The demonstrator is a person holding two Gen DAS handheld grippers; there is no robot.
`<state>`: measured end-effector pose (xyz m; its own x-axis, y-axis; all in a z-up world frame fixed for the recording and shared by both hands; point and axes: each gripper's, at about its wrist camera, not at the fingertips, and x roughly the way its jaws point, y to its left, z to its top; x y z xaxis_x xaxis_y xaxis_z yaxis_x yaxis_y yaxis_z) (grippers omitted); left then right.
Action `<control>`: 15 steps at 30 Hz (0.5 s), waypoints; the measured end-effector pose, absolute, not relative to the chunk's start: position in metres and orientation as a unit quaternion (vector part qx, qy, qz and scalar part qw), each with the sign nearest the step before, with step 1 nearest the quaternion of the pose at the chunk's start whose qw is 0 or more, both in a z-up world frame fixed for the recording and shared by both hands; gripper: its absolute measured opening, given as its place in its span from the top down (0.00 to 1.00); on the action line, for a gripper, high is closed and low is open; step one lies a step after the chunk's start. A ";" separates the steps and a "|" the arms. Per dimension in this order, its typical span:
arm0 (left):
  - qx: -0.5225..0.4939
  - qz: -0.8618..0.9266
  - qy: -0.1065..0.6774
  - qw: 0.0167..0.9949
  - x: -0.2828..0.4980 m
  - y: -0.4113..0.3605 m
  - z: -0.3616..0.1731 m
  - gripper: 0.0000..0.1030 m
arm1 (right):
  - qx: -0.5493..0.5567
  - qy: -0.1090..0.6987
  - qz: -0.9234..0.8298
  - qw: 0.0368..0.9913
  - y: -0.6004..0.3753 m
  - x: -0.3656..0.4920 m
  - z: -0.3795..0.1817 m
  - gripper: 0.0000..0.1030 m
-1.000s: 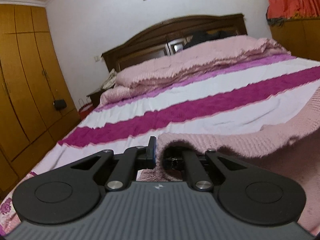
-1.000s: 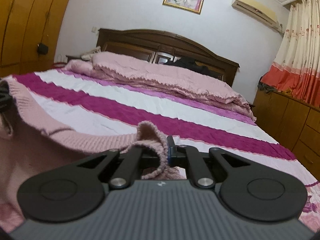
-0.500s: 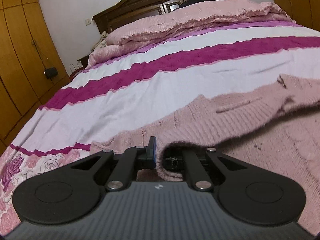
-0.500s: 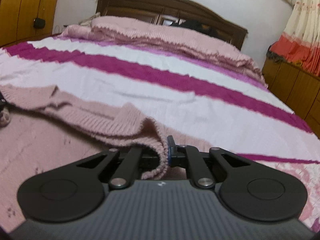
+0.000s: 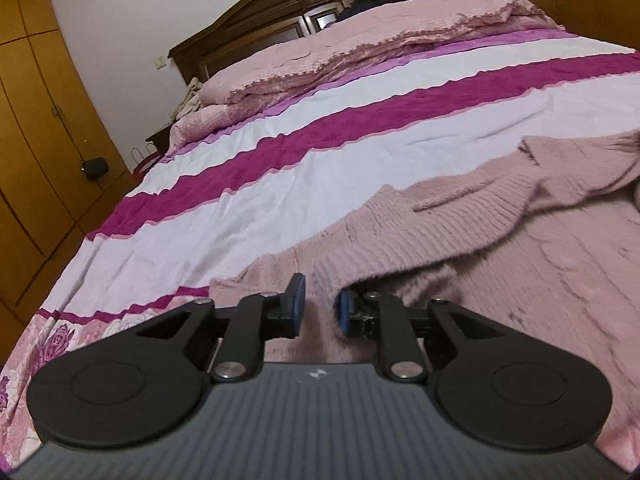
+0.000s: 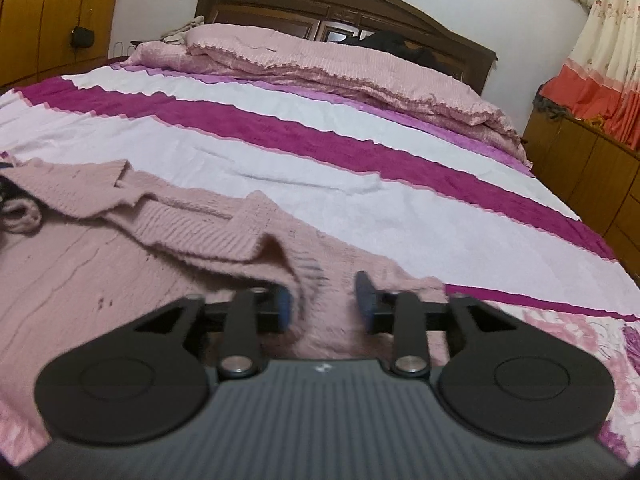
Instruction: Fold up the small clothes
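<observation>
Along the bed's near edge the pink ribbed knit sweater [image 5: 500, 240] stretches between left gripper [image 5: 320, 308] and right gripper [image 6: 324, 300], both jaws opening (folded hem slack between them).

Ahead of both grippers you've got open striped bedspread [image 5: 360, 184] all the way up to the piled pink quilt [image 5: 360, 40] and headboard [image 6: 360, 4], which close off the far end. The pink knit sweater [image 5: 500, 240] covers the near bed, its folded-over edge [image 6: 208, 236] a raised ridge. Sideways you're boxed in: wardrobe [image 5: 36, 140] left, low cabinet [image 6: 584, 176] right.
</observation>
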<state>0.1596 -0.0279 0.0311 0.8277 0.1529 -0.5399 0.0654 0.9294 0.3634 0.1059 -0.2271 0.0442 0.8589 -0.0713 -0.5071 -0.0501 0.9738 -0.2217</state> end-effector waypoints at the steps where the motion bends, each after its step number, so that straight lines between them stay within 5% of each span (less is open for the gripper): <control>1: 0.184 0.019 0.293 0.938 0.154 -0.027 0.033 0.75 | -0.109 0.265 -0.002 0.958 -0.230 0.102 0.046 0.53; 15: 0.207 -0.007 0.298 0.932 0.122 -0.024 0.033 0.73 | -0.125 0.269 0.021 0.955 -0.240 0.066 0.049 0.53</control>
